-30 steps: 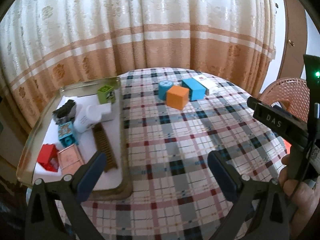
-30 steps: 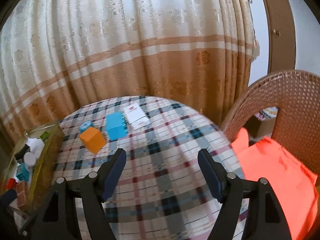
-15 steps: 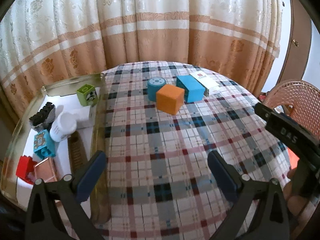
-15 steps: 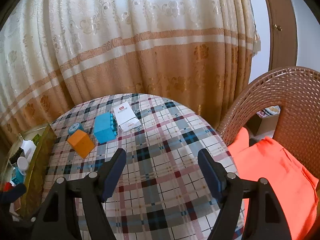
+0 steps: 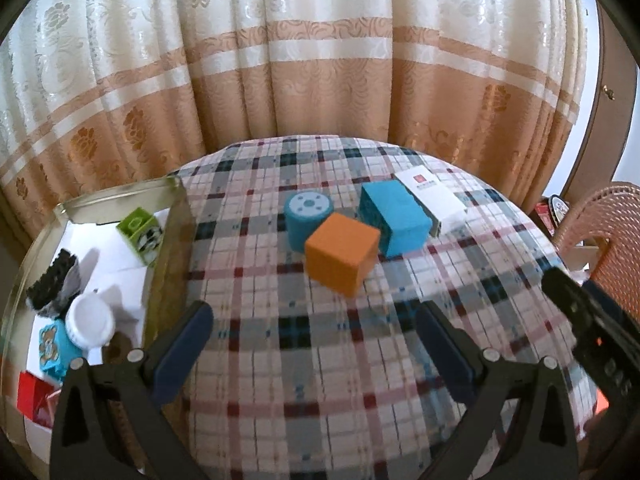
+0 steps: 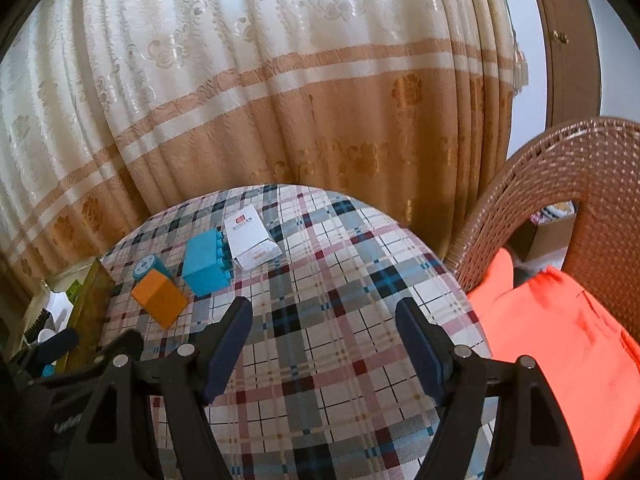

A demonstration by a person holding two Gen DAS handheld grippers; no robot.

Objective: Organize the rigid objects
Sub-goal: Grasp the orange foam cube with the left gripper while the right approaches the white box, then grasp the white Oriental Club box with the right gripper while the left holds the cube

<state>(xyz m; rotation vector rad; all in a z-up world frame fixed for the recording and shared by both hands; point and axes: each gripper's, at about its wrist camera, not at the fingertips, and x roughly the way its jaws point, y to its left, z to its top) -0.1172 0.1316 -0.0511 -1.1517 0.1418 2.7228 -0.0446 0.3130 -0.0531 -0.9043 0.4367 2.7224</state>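
An orange cube [image 5: 342,259], a blue cylinder [image 5: 307,220], a blue block [image 5: 394,218] and a white box [image 5: 432,202] sit together on the plaid table. My left gripper [image 5: 312,344] is open and empty, a little short of the orange cube. My right gripper [image 6: 324,340] is open and empty over the table's right side; the orange cube [image 6: 159,298], blue block [image 6: 205,262] and white box [image 6: 251,242] lie ahead to its left.
A glass-walled tray [image 5: 170,240] at the left holds a green cube [image 5: 141,234], a white bottle [image 5: 89,326], a black brush [image 5: 54,282], a small blue cube [image 5: 50,350] and a red block [image 5: 32,398]. A wicker chair [image 6: 568,184] with an orange cloth [image 6: 560,332] stands right. Curtains hang behind.
My left gripper has moved forward and right, away from the tray toward the orange cube. My right gripper has drifted forward a little. Both stay open.
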